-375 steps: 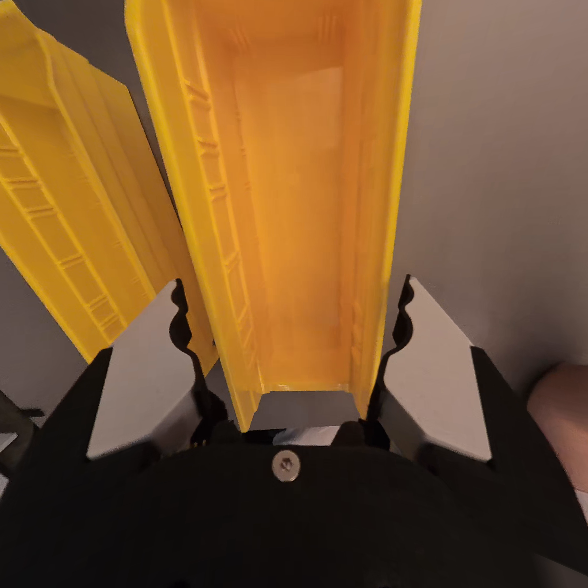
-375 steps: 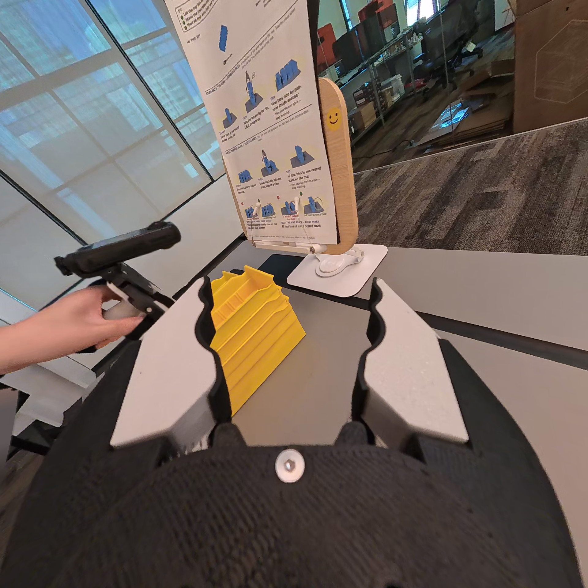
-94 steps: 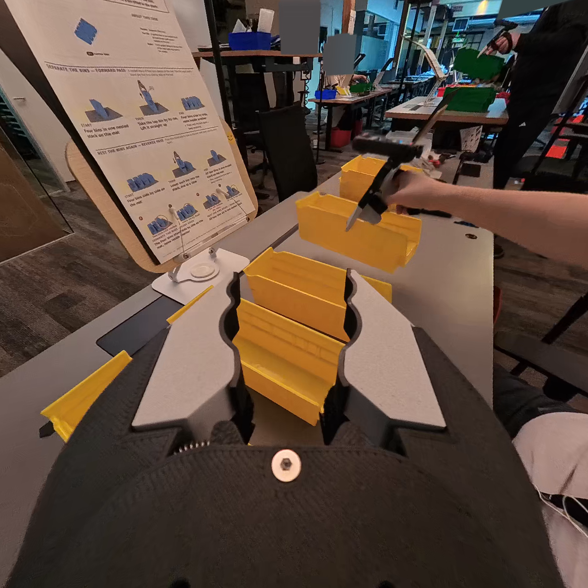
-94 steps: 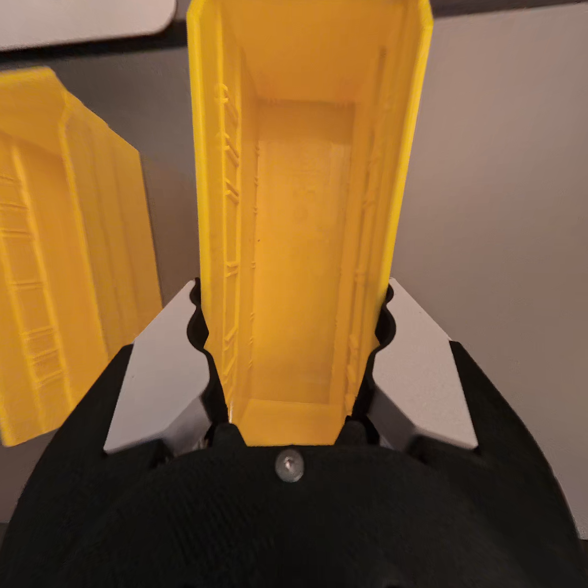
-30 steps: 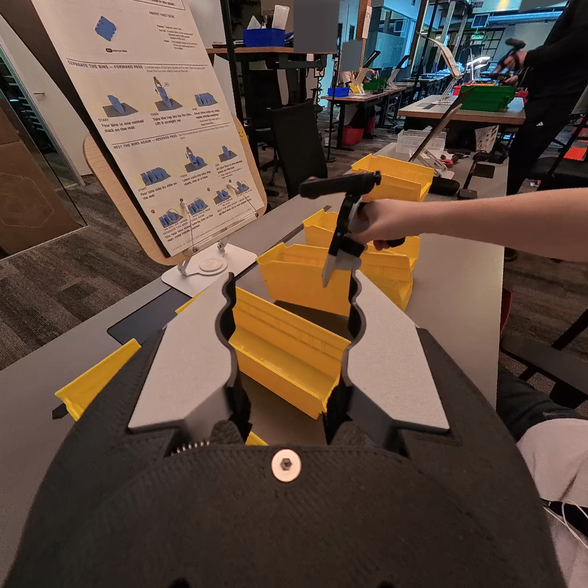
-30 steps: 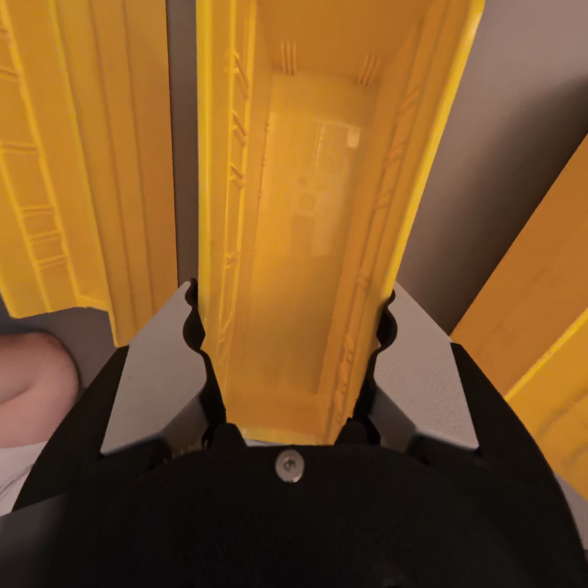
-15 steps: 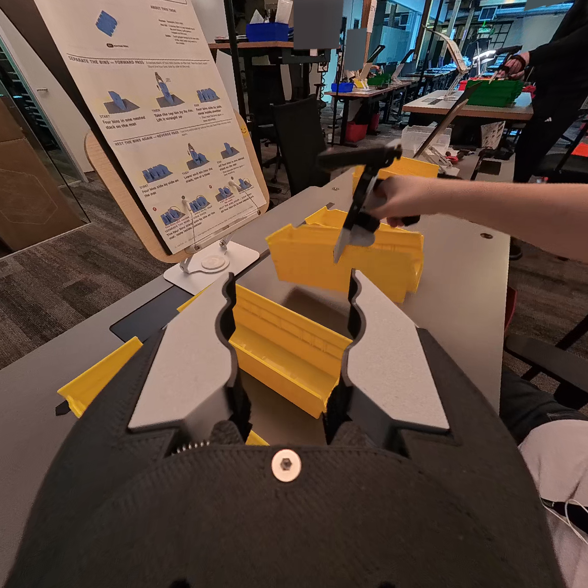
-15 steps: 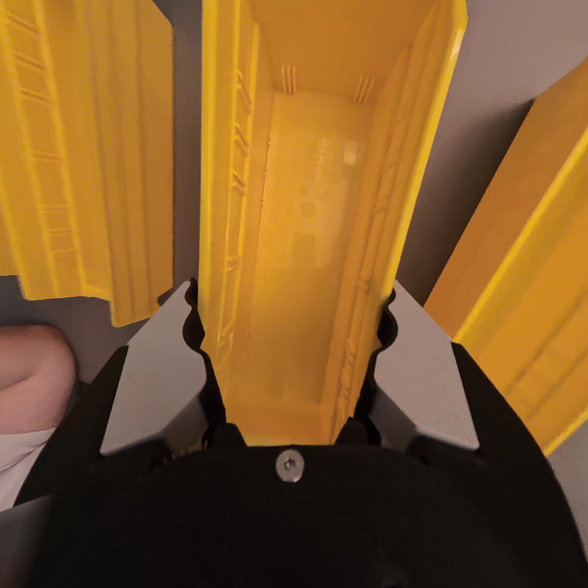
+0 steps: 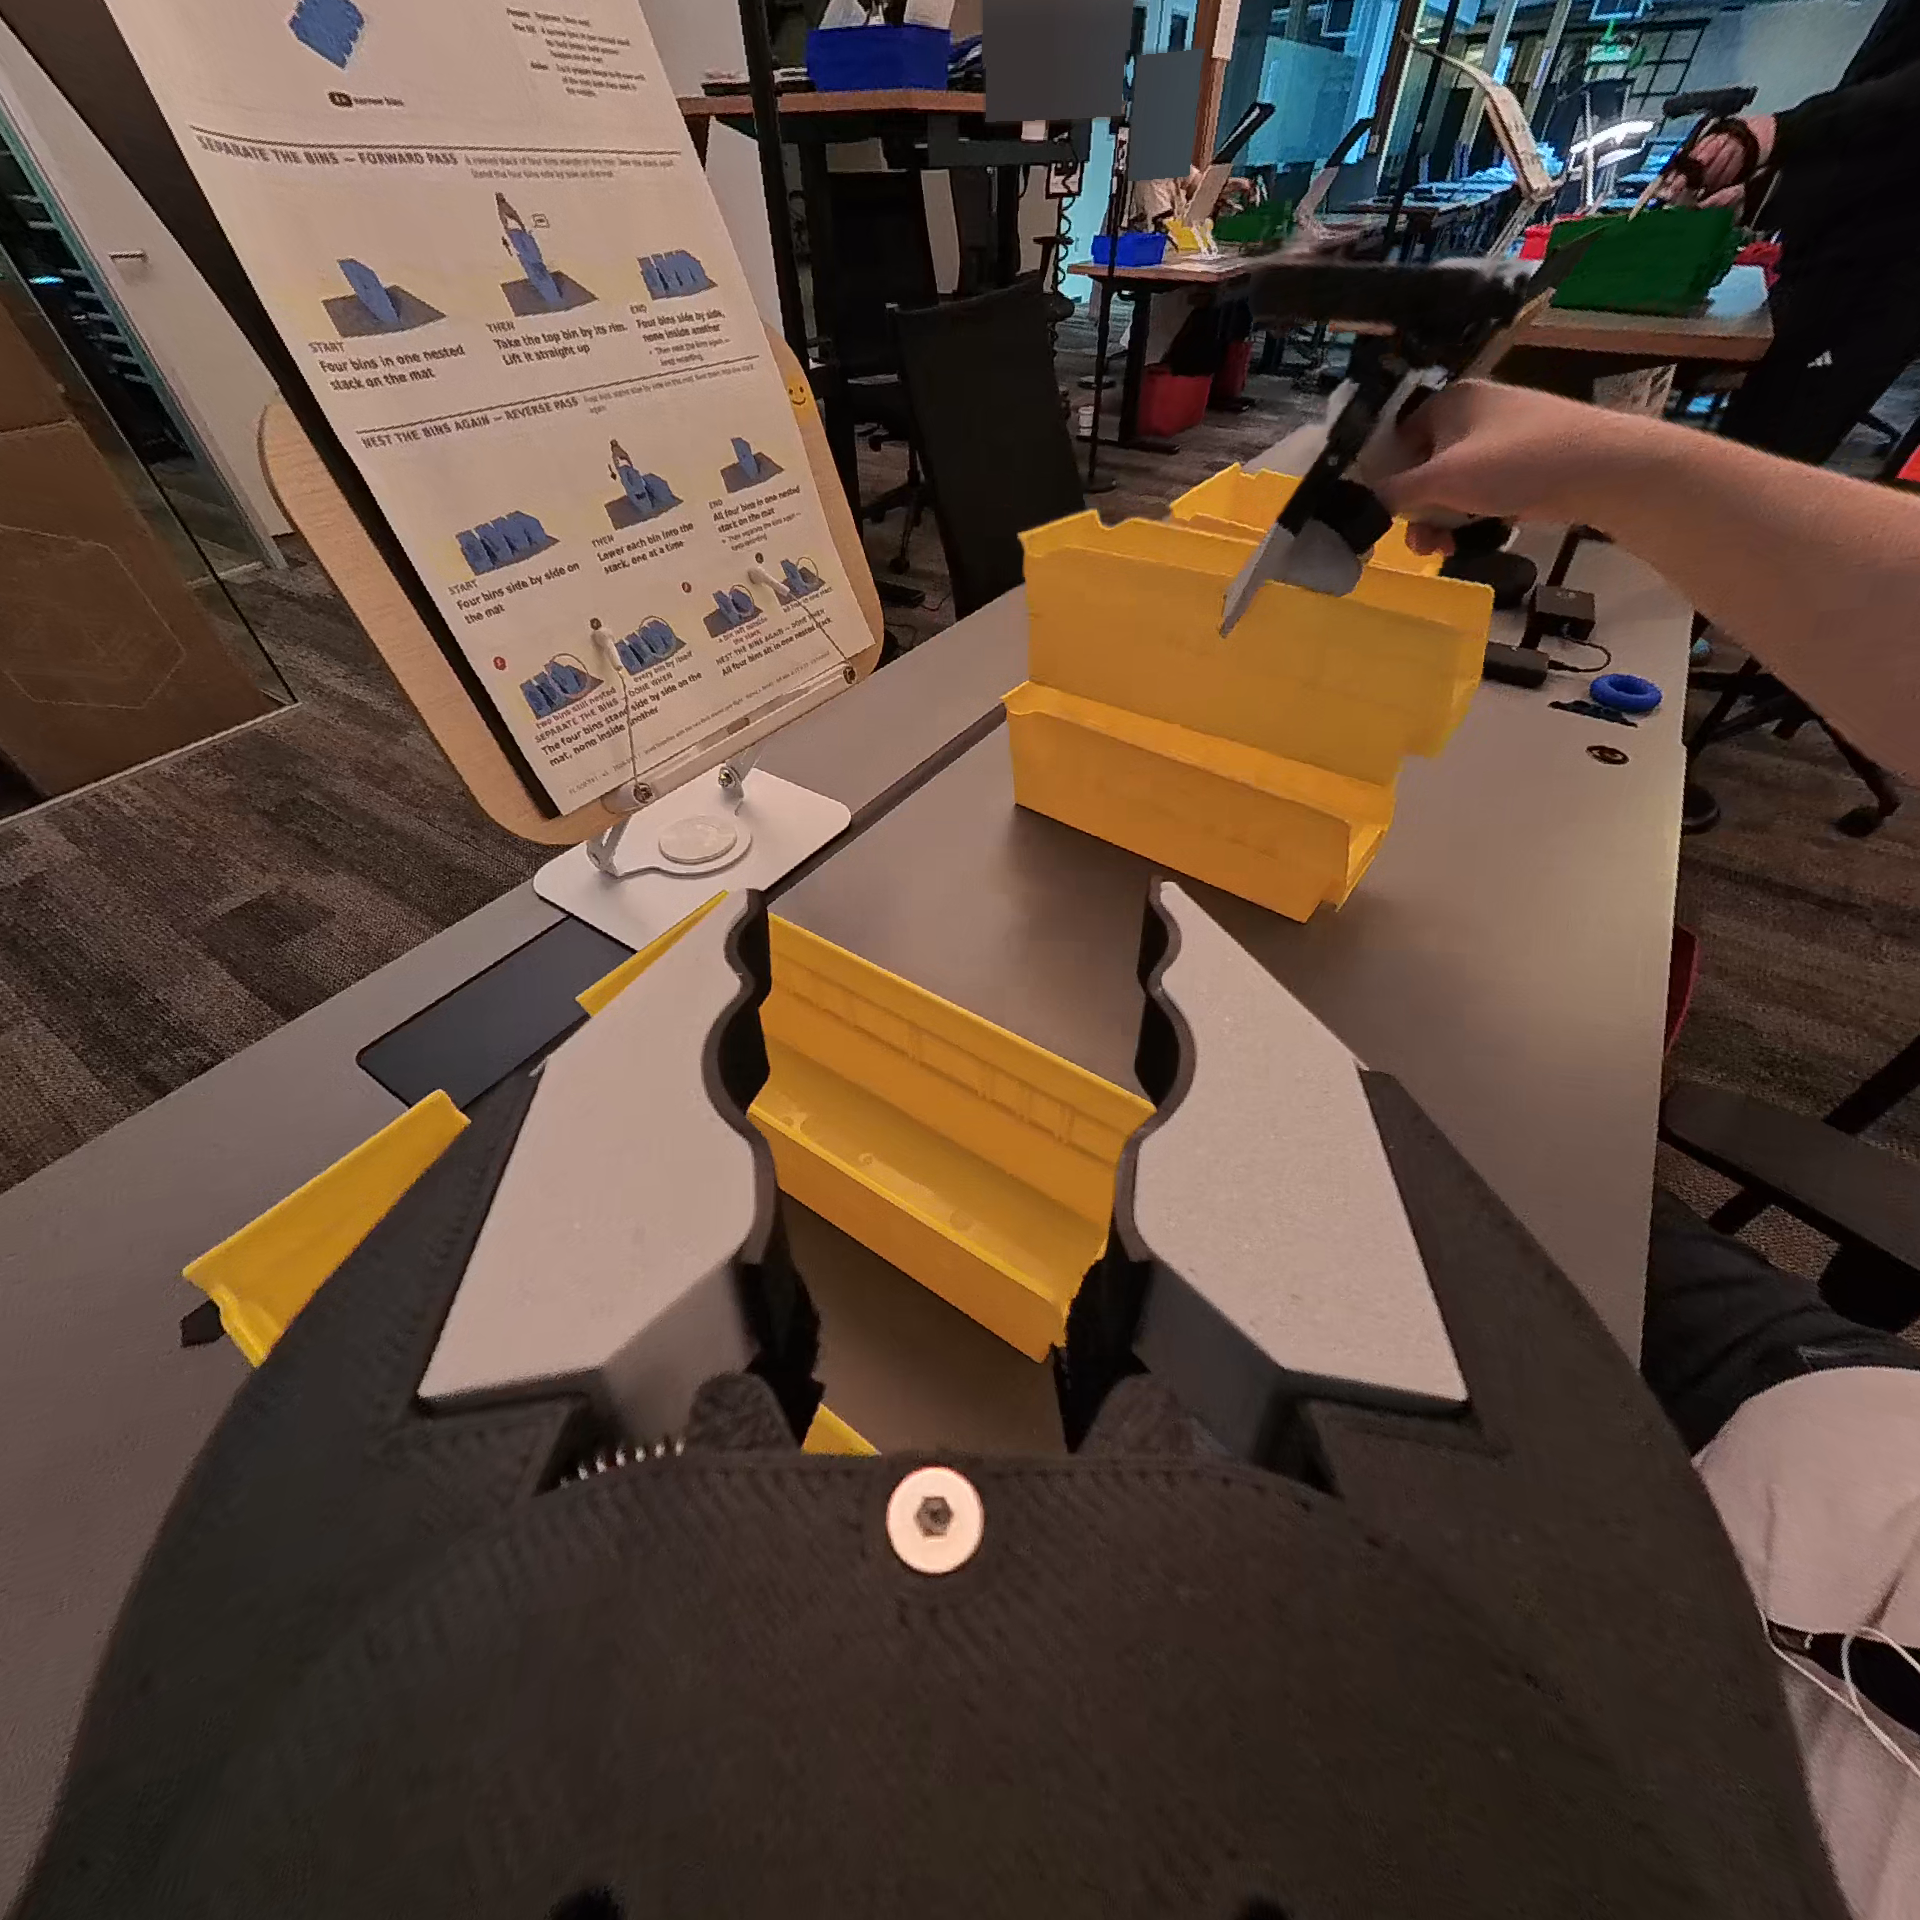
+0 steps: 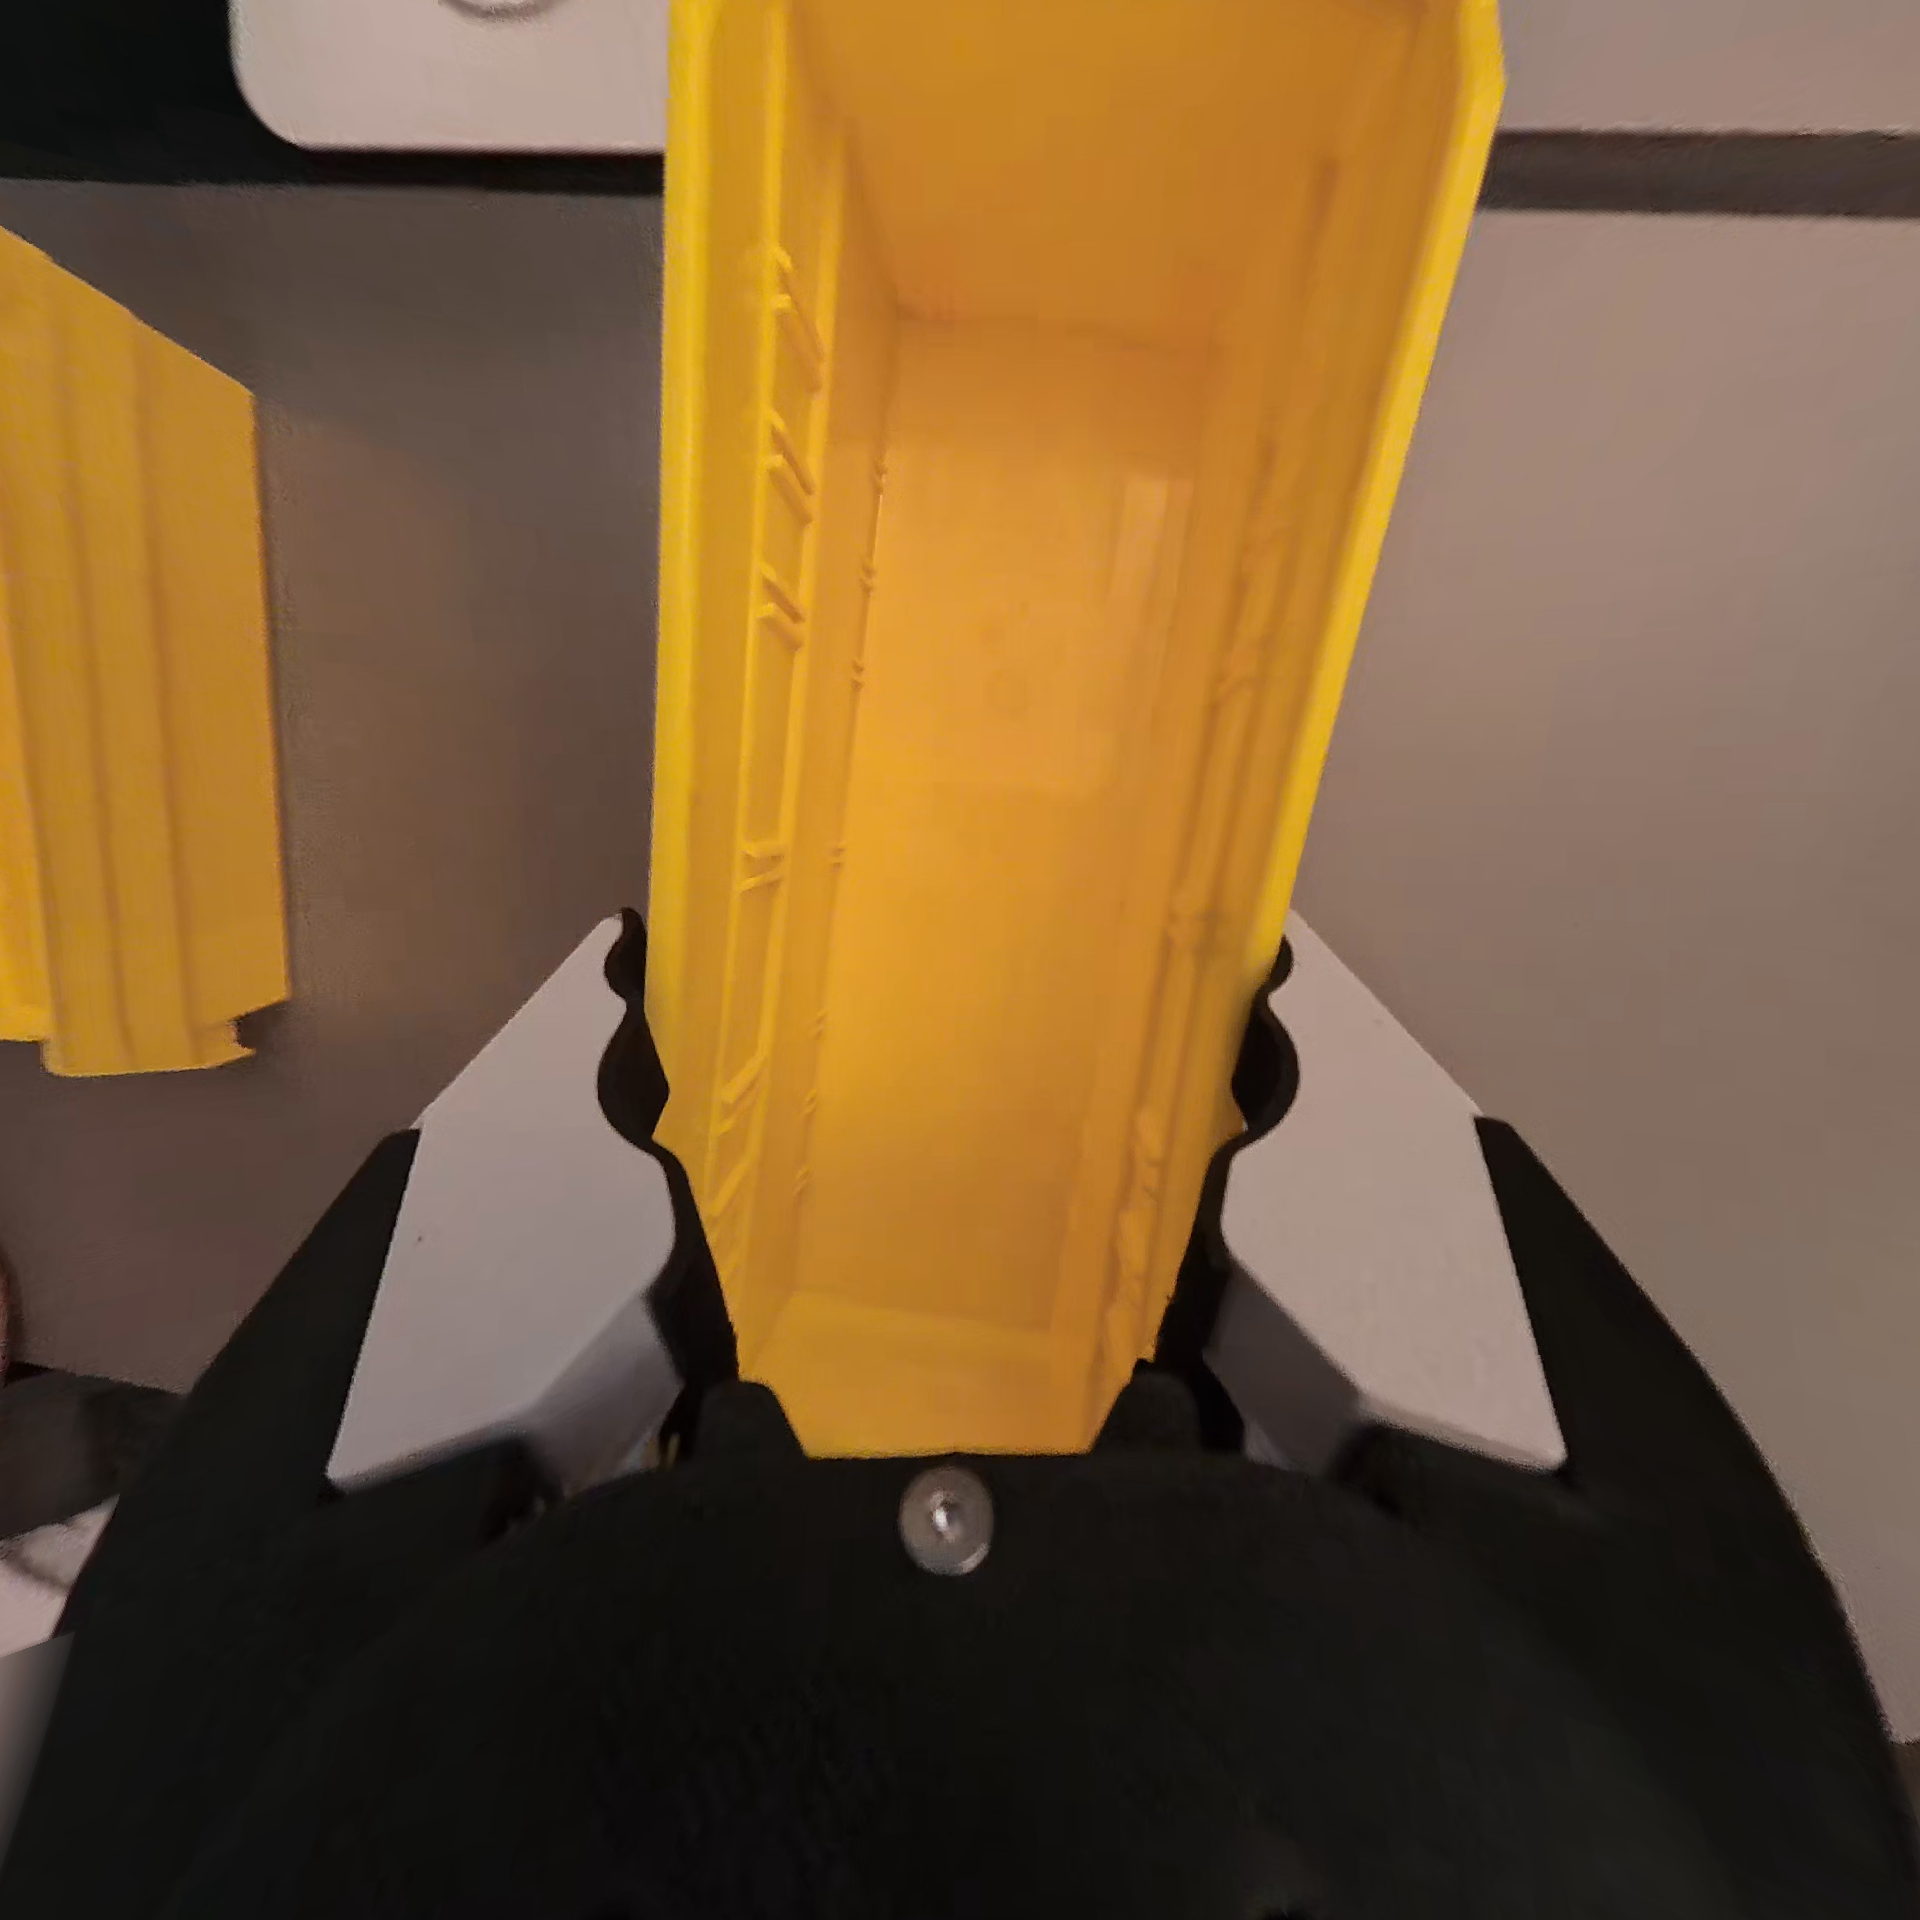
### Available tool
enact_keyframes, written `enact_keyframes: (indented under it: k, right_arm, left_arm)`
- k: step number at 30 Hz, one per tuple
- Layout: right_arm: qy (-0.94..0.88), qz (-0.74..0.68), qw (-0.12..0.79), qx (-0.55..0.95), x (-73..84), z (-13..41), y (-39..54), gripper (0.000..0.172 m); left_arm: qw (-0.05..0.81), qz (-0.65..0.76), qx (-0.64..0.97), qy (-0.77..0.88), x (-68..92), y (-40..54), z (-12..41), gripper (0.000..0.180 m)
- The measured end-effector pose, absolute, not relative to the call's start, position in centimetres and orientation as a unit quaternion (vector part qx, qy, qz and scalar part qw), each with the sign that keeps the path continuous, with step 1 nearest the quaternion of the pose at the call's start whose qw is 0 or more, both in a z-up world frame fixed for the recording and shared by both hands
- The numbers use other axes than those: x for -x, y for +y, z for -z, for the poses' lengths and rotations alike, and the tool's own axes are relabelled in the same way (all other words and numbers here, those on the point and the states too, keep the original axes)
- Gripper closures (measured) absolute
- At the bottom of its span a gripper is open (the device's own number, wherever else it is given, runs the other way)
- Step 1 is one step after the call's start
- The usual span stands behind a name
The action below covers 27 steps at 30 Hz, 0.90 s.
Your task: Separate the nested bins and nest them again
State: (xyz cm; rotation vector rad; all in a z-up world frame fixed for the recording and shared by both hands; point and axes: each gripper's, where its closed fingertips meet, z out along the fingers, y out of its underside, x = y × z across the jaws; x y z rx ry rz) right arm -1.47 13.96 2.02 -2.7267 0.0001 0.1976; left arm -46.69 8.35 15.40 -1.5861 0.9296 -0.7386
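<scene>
- So, a yellow bin [image 10: 1049,727] is clamped across its width by the right gripper [image 10: 951,1039], with the fingers [image 10: 520,1143] pressed on both long walls near one end; gripped that way, its open top is kept level and the inside stays visible.
- Seen from the left, that held bin [image 9: 1247,623] is hung just above a second bin [image 9: 1184,800] on the bench [image 9: 1507,987], long sides lined up, so it looks like it's being lowered in to nest.
- The left gripper [image 9: 951,1060] is held back and low over the bench, fingers [image 9: 1278,1174] apart with nothing gripped; a third bin [image 9: 935,1122] is only seen lying between them, no pressing visible. Probably kept clear so the nesting isn't bumped.
- A fourth bin [image 9: 312,1226] is partly hidden at the left edge; these two are likely waiting their turn.
- The instruction board [image 9: 540,416] is propped at the back, out of the way.
</scene>
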Motion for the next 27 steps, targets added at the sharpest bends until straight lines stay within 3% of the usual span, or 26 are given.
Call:
enact_keyframes:
  k: [17,23,27]
  right_arm:
    - [-0.016,-0.055,0.225,0.973,0.9,4.9,15.4,0.059]
    - [-0.019,-0.055,0.233,0.971,1.1,5.8,15.6,0.049]
    - [-0.018,-0.057,0.259,0.964,1.3,5.4,16.0,0.061]
  left_arm:
    - [0.539,0.297,0.679,0.4,45.8,8.6,-14.7,0.109]
    - [0.54,0.298,0.679,0.399,45.9,8.6,-14.8,0.11]
    - [0.542,0.301,0.678,0.396,46.1,8.6,-14.9,0.11]
